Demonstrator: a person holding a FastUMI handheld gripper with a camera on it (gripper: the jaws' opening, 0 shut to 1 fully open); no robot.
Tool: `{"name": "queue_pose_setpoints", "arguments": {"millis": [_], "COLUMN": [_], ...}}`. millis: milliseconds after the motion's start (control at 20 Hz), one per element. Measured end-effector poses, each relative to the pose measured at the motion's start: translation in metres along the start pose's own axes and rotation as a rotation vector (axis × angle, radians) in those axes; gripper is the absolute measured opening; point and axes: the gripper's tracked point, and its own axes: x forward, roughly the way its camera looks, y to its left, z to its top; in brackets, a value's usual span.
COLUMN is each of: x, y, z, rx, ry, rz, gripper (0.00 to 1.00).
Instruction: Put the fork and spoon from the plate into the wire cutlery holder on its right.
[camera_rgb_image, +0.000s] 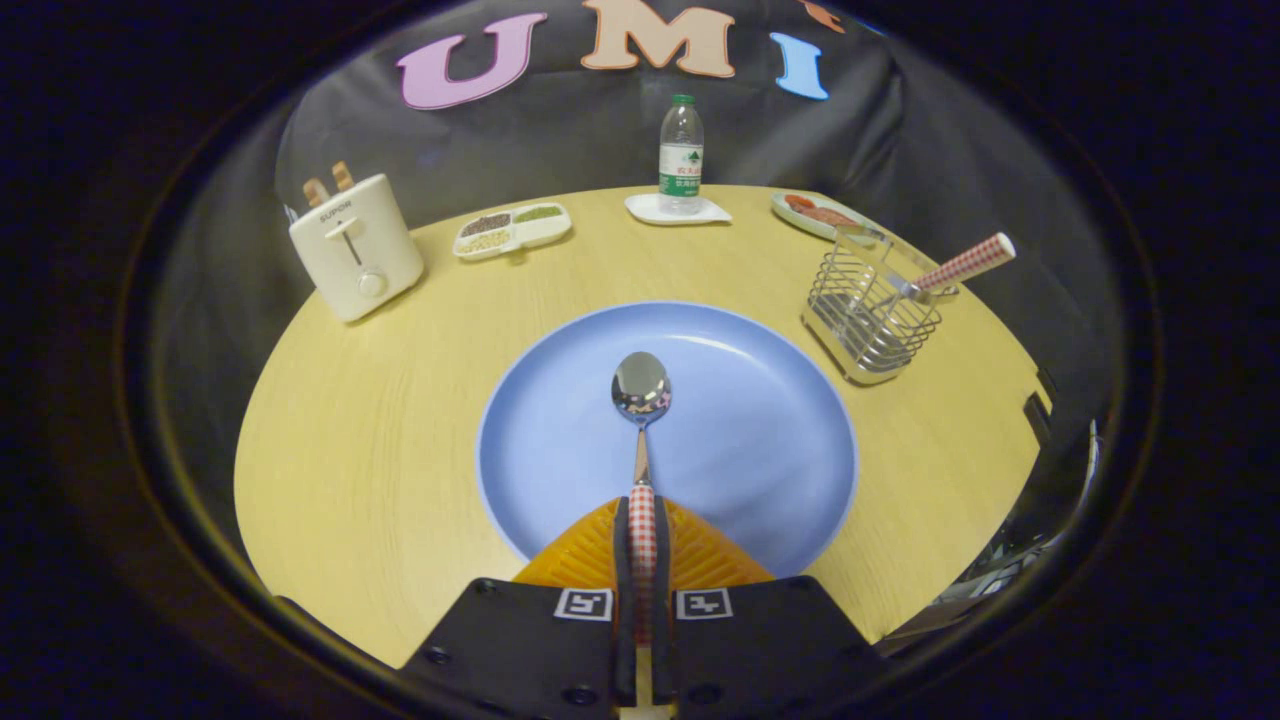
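Observation:
My gripper (641, 512) is shut on the red-and-white checked handle of the spoon (641, 388). The spoon's shiny bowl points straight ahead, over the middle of the round blue plate (760, 440). I cannot tell whether the spoon's bowl touches the plate or hangs just above it. To the plate's right stands the wire cutlery holder (868, 318). The fork (962, 265) leans in it, its checked handle sticking out up and to the right.
On the round wooden table (360, 440) a cream toaster (352, 247) stands at the far left. A divided dish of grains (511, 229), a water bottle (681, 153) on a white coaster, and a plate of food (815, 213) line the back edge.

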Motion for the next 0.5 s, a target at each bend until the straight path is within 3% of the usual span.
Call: {"name": "queue_pose_setpoints", "arguments": {"millis": [500], "x": [-0.039], "y": [-0.017], "z": [0.058], "rx": [-0.072], "ry": [0.019], "rz": [-0.068], "gripper": [0.09]}}
